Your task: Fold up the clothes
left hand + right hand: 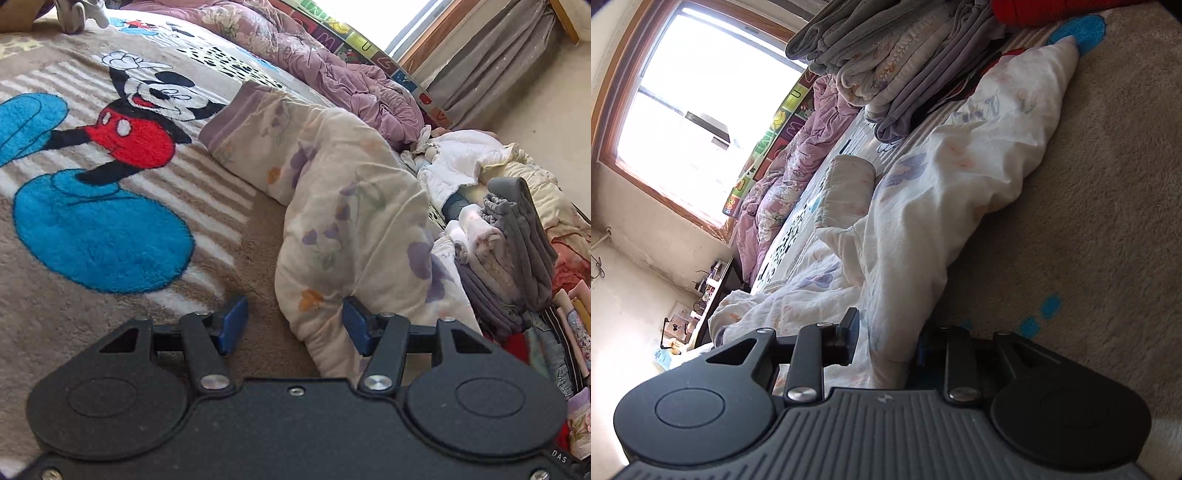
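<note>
A cream garment with purple and orange flowers [343, 221] lies rumpled on a cartoon mouse blanket [92, 184]. My left gripper [295, 325] is open, low over the blanket; the garment's near end sits between its blue pads [232, 325], against the right pad. In the right wrist view the same garment [942, 192] stretches away across the beige blanket [1089, 184]. My right gripper [886, 339] is open, rolled sideways, with a fold of the garment's edge between its fingers.
A stack of folded grey, pink and lilac clothes [506, 251] stands to the right of the garment; it also shows in the right wrist view [905, 62]. A crumpled purple quilt [332, 74] lies along the window side. More loose clothes [554, 350] lie at the bed's right edge.
</note>
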Demonstrator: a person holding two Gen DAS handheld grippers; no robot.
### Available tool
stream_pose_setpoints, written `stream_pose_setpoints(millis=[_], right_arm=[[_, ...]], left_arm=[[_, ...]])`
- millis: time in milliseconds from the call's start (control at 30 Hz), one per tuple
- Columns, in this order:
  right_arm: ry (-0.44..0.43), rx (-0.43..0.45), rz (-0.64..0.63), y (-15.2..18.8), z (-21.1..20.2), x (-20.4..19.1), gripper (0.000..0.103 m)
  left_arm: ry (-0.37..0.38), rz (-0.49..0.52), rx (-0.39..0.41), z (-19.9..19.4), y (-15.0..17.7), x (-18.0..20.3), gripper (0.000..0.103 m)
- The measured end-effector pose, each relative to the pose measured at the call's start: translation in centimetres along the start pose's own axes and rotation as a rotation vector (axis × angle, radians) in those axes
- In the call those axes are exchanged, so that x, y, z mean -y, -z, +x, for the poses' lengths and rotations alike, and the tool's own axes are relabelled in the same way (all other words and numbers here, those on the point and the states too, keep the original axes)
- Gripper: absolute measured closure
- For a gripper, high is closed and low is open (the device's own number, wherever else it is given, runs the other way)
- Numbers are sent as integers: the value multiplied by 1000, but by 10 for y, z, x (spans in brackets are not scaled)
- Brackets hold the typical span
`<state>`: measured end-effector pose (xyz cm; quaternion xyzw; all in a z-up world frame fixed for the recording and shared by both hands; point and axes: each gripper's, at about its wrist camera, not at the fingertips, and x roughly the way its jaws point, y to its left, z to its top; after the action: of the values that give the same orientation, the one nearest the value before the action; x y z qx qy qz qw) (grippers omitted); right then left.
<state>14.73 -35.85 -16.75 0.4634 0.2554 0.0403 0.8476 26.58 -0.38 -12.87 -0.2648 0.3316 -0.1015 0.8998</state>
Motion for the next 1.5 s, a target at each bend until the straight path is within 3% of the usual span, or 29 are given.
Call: stream_pose_setpoints(millis=[200, 267, 300, 400, 567, 800, 900, 1000, 1067, 1133, 1200, 1267, 1500], right_arm=[[-11, -3, -19, -2, 5, 0, 74], [-11, -2, -26, -1, 6, 0, 76], [-11, -2, -29, -1, 7, 0, 77], [-11, -2, -31, -1, 7, 0, 79], [-24, 1, -29, -2, 6, 0, 80], [-95, 21, -56, -1, -10, -12, 85], [-137, 32, -62, 4, -25, -20, 85], [-124, 31, -47, 12, -43, -23, 85], [-85, 12, -16, 17, -49, -18, 85], [-37, -12, 33, 22, -51, -9, 81], [-25, -27, 52, 24, -51, -4, 78], [-12, -23, 33, 28, -51, -7, 60], [11, -34, -71, 43, -44, -16, 58]], left_arm=[[-25, 36, 13, 9, -2, 11, 45], [-28, 33, 17, 6, -2, 12, 61], [-30, 32, 18, 4, -2, 12, 82], [-36, 27, 24, -1, -2, 13, 90], [-48, 21, 38, -13, -2, 15, 95], [-75, 22, 98, -92, -7, 10, 97], [-68, 35, 114, -129, -7, 11, 97], [-121, 2, 107, -148, 0, 4, 94], [-119, -66, 105, -151, 9, -11, 86], [-88, -170, 102, -154, 21, -31, 59], [-60, -225, 83, -151, 34, -44, 54], [-66, -229, 61, -145, 44, -47, 54], [-70, -223, 53, -115, 53, -53, 53]])
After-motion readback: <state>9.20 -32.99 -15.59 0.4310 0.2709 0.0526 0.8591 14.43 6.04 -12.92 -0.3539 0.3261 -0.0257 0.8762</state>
